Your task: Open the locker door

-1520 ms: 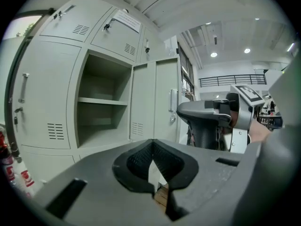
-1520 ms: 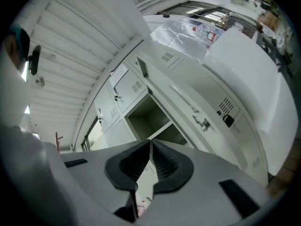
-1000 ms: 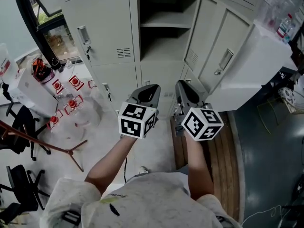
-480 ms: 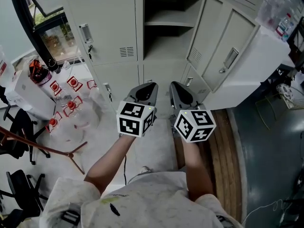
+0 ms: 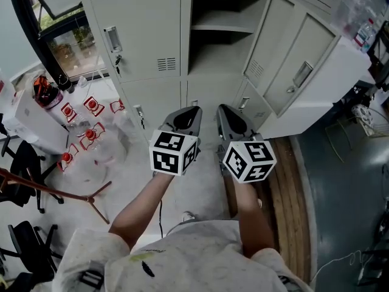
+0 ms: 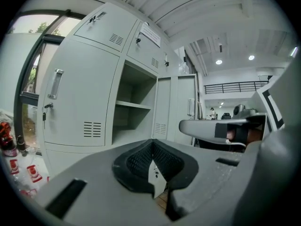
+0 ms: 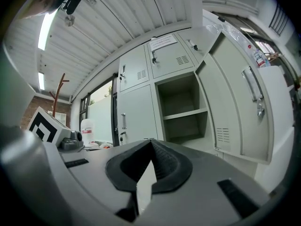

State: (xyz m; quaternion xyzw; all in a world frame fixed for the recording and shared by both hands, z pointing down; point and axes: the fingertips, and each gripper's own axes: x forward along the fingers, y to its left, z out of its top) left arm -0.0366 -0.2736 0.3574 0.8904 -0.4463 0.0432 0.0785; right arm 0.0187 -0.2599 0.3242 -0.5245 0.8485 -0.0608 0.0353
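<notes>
Fingers [image 6: 136, 161] together on left gripper [image 5: 193, 109] and right gripper [image 5: 222, 108]; locker door [image 5: 310, 53] stands open.

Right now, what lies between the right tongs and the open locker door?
Nothing. In the right gripper view, the stretch from the shut right tongs to the open locker door is bare.

Pale floor [image 5: 203, 190]: lockers [image 5: 146, 35] standing, red-labelled bottles [image 5: 91, 135] left, wooden planks [image 5: 285, 181] right.
</notes>
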